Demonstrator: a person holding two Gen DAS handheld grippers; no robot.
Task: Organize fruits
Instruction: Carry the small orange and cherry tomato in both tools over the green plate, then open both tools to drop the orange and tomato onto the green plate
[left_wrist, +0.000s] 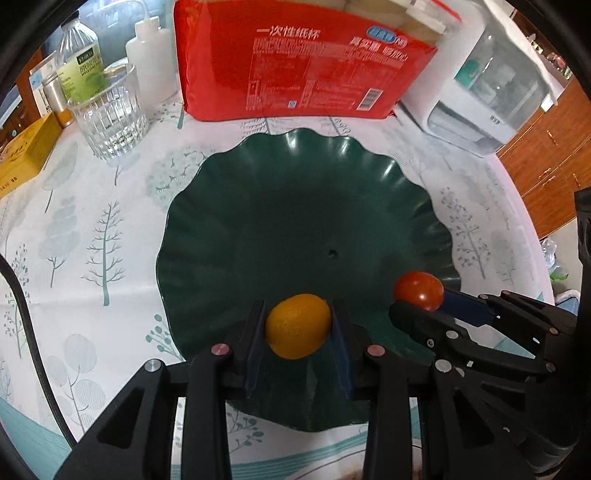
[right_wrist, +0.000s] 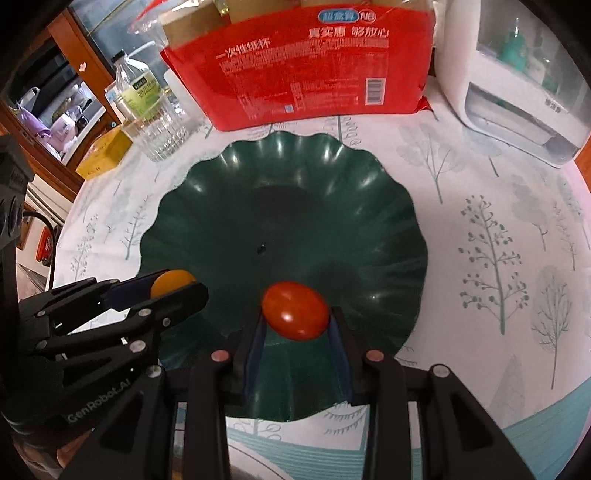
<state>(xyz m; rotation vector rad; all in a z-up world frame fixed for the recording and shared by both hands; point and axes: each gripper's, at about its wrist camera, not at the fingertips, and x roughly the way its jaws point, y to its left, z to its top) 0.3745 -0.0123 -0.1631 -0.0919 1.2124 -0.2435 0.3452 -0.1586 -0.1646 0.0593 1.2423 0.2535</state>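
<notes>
A dark green scalloped plate (left_wrist: 295, 206) (right_wrist: 280, 206) lies on the tree-print tablecloth, with nothing lying in it. My left gripper (left_wrist: 298, 321) is shut on a small orange citrus fruit (left_wrist: 298, 325) and holds it over the plate's near rim. The same fruit (right_wrist: 170, 281) peeks out between that gripper's fingers (right_wrist: 173, 299) in the right wrist view. My right gripper (right_wrist: 295, 314) is shut on a red cherry tomato (right_wrist: 295, 311) over the near part of the plate. That tomato (left_wrist: 419, 291) shows at the right of the left wrist view.
Behind the plate stands a red pack of paper cups (left_wrist: 303, 62) (right_wrist: 303, 66). A ribbed glass (left_wrist: 110, 118), bottles (left_wrist: 79, 55) and a yellow box (left_wrist: 22, 155) sit at the back left. A white appliance (left_wrist: 491, 96) (right_wrist: 517, 92) stands at the back right.
</notes>
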